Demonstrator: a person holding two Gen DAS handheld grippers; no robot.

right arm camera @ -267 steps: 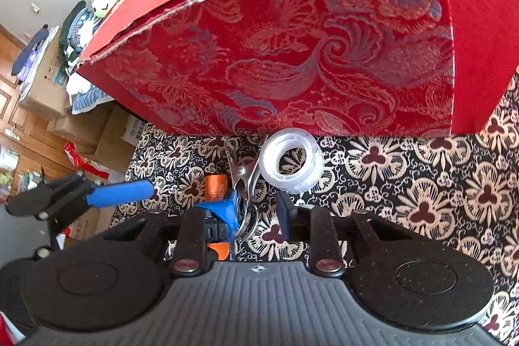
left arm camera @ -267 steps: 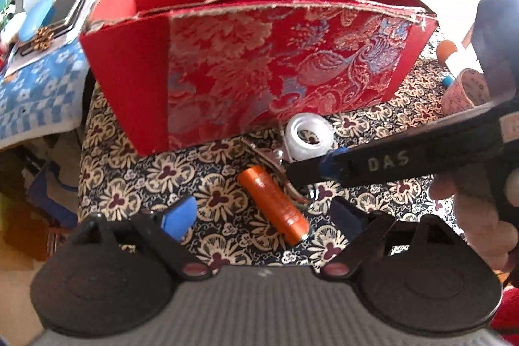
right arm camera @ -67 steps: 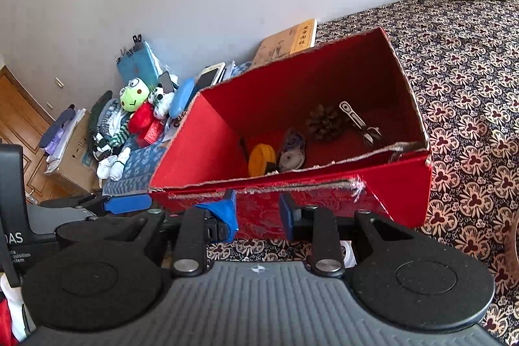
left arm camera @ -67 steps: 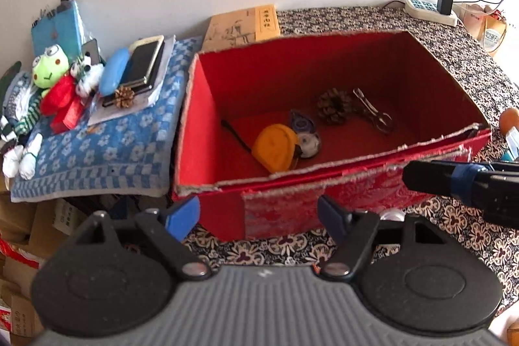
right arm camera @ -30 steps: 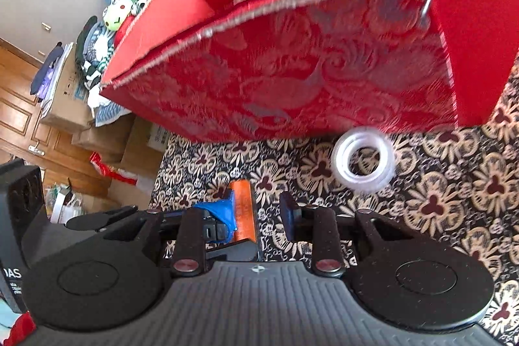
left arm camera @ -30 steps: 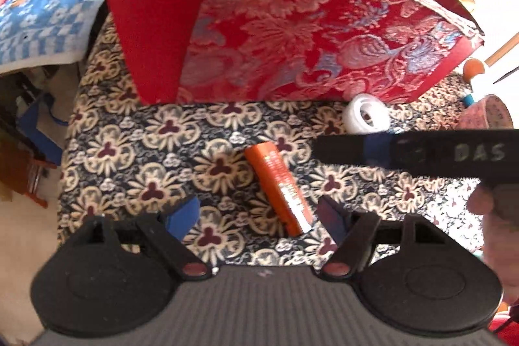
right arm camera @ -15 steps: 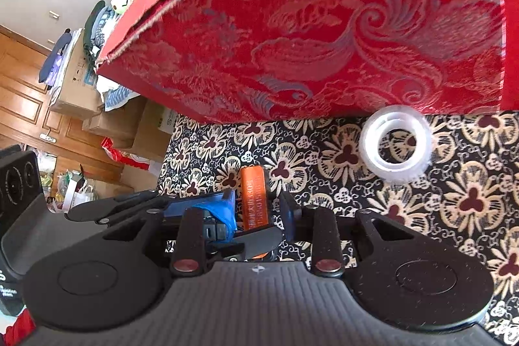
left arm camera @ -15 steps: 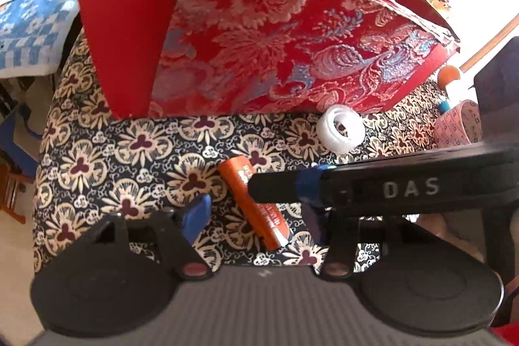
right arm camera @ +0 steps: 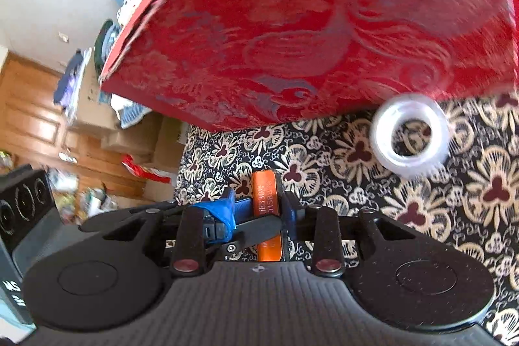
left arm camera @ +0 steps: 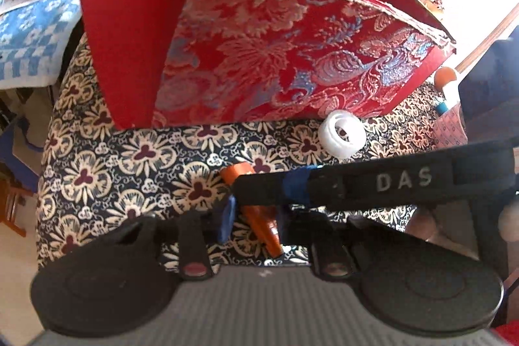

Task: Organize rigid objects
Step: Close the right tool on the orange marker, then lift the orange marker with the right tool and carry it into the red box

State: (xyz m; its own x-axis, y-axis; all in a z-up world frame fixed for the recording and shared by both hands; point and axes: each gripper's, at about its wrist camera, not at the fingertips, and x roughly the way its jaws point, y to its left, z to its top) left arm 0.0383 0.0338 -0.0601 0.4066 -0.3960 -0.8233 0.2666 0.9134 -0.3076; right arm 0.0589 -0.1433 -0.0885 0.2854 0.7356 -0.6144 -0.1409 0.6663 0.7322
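Since the frame a second ago, the left gripper (left arm camera: 253,214) has closed its fingers onto the orange tube (left arm camera: 259,221), which then lay free between wide-spread fingers; it now pinches the tube against the flowered table (left arm camera: 107,171). The right gripper (right arm camera: 259,209) has moved in over the same tube (right arm camera: 264,190), and its fingers have just been opening a little: they stand on either side of the tube, and whether they press on it cannot be told. One right finger (left arm camera: 269,187) crosses above the tube in the left view. The clear tape roll (left arm camera: 342,133) lies just in front of the red box (left arm camera: 266,54).
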